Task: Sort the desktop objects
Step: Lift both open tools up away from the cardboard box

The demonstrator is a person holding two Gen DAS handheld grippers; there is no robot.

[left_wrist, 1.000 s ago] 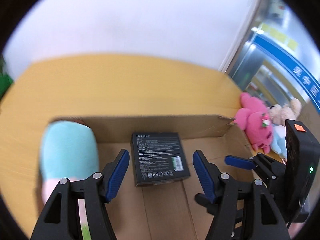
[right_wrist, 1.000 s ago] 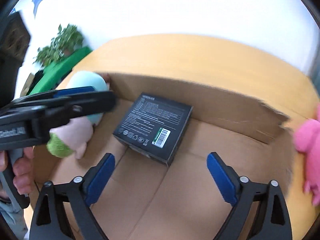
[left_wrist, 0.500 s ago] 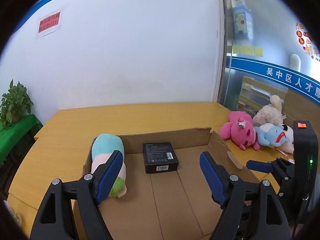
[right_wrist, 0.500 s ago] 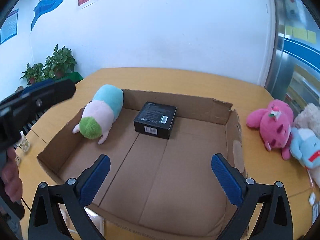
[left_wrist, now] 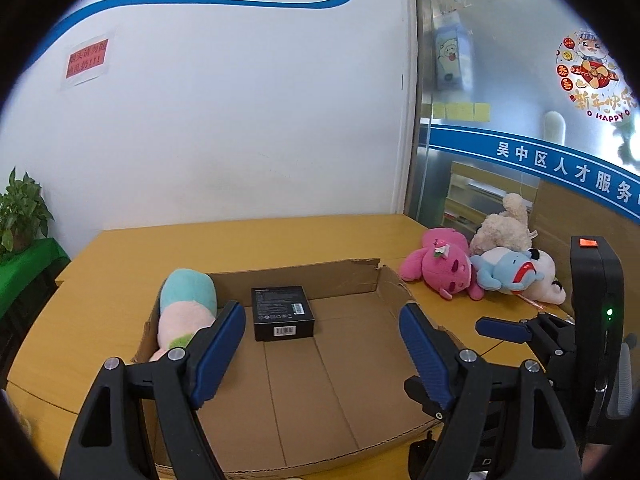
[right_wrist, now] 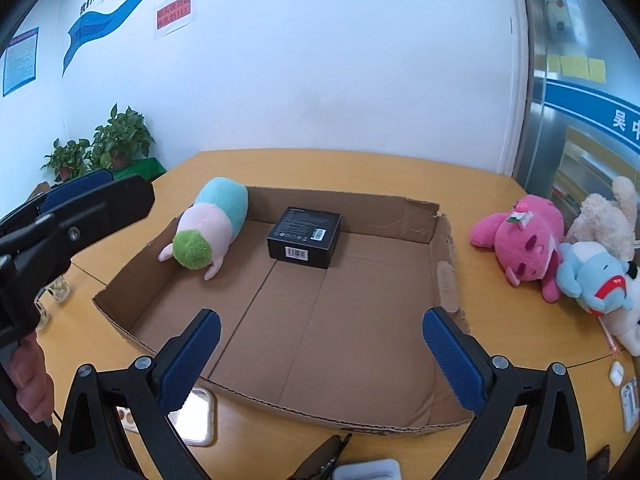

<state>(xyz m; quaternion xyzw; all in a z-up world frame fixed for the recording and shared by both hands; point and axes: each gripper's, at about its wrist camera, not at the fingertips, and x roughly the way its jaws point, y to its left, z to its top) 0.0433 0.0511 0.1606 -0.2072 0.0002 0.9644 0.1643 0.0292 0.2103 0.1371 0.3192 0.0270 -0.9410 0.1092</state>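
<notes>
With a pastel plush (right_wrist: 216, 220) and a black box (right_wrist: 305, 237) already in the cardboard tray (right_wrist: 444, 264), both grippers' fingers (right_wrist: 192, 354) stand apart and empty; next, the pink plush (right_wrist: 520, 236) at three o'clock on the worktop (right_wrist: 360, 168) wants a wide, centred squeeze on its body.

Package (right_wrist: 305, 237) and doll (right_wrist: 210, 222) lie in carton (right_wrist: 445, 276).

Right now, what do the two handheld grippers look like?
Both are black plastic frames with silver rivets. The left gripper and the right gripper each carry two fingers faced with ribbed blue pads. Seen from the left wrist view, the right unit has a black housing with an orange-red sticker on top and a lit green light on its side.
</notes>
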